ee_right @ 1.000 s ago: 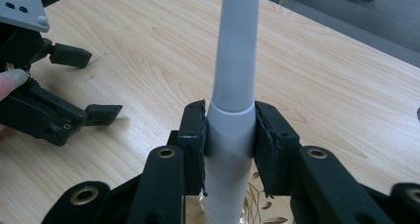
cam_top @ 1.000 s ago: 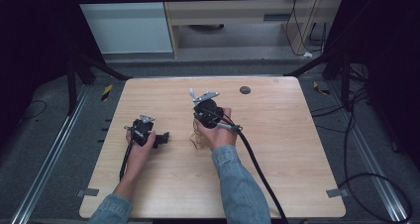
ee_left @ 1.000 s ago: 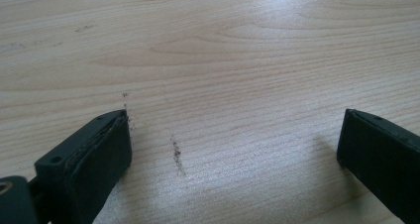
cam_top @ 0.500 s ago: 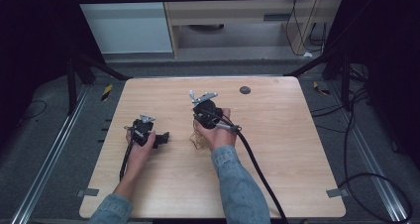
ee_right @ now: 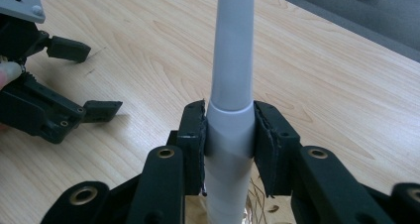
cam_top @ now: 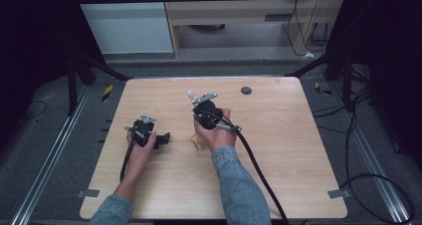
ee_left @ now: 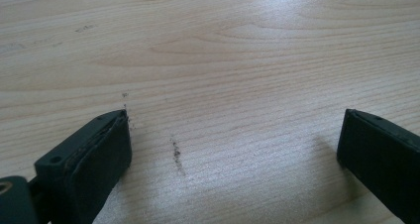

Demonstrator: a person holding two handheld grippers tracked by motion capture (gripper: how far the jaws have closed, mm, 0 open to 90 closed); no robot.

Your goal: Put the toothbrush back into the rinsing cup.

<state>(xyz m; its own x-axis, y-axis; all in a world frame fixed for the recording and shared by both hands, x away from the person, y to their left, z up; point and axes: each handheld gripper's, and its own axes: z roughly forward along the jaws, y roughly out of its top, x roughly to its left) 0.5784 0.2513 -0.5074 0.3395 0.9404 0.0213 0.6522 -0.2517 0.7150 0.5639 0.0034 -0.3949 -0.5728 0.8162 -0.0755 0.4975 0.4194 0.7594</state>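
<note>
In the right gripper view my right gripper is shut on a white tapered handle that stands up between its jaws. Crinkled clear wrap shows at the handle's base. From above, the right gripper sits mid-table in a person's hand, with the clear wrap just under it. My left gripper lies to its left, jaws pointing right and low on the wood. Its jaws stand wide apart over bare tabletop. The right gripper view also shows the left gripper open at the left.
The wooden table has a small dark round disc near its far edge. A thick black cable trails from the right gripper toward the front edge. Dark floor, metal rails and stand legs surround the table.
</note>
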